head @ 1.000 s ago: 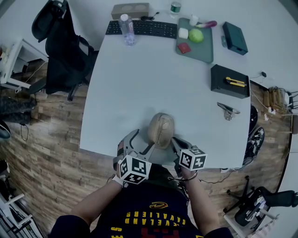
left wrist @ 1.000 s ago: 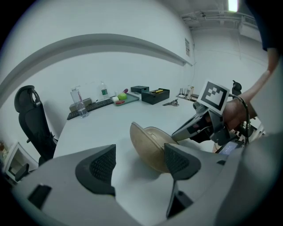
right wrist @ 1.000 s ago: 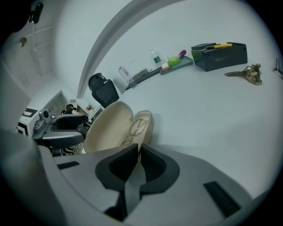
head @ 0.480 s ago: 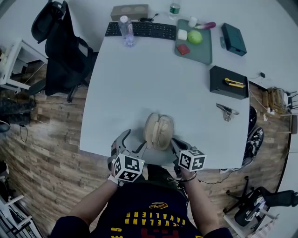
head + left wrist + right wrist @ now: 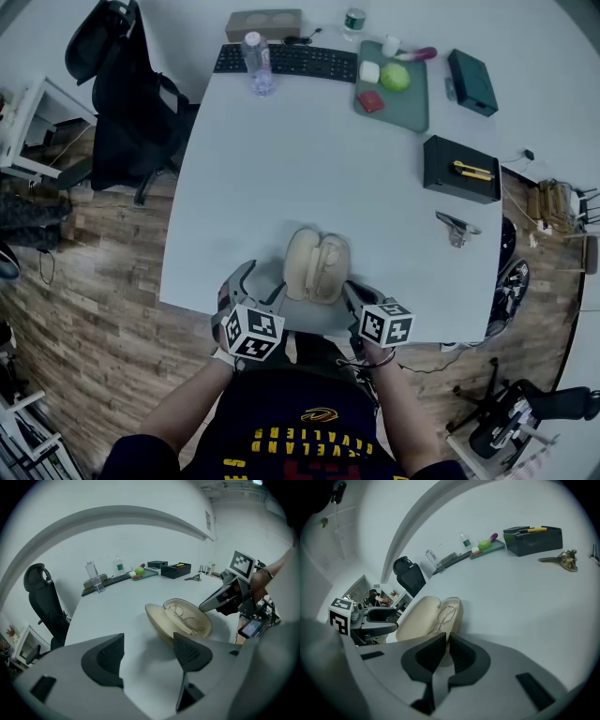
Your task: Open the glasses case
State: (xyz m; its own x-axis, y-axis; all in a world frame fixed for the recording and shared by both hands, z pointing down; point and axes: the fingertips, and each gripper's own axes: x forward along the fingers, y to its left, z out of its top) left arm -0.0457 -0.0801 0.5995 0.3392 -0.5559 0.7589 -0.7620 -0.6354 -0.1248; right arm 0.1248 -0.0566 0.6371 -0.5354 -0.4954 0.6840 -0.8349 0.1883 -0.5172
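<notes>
Glasses case [image 5: 317, 267], beige, smooth and oval-shelled, is laid open in two halves at the near edge of the white table [image 5: 309, 169]. Thin wire-framed glasses [image 5: 187, 620] are seen lying in the half nearer the right gripper [image 5: 352, 292]. The left gripper [image 5: 255, 286] is held just beside the lid, jaws spread apart, nothing between them. The right gripper's jaws are pinched nearly together on the case's near rim.

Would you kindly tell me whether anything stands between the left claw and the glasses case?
Nothing visible does: only bare table separates the open left claw from the opened glasses case.
</notes>
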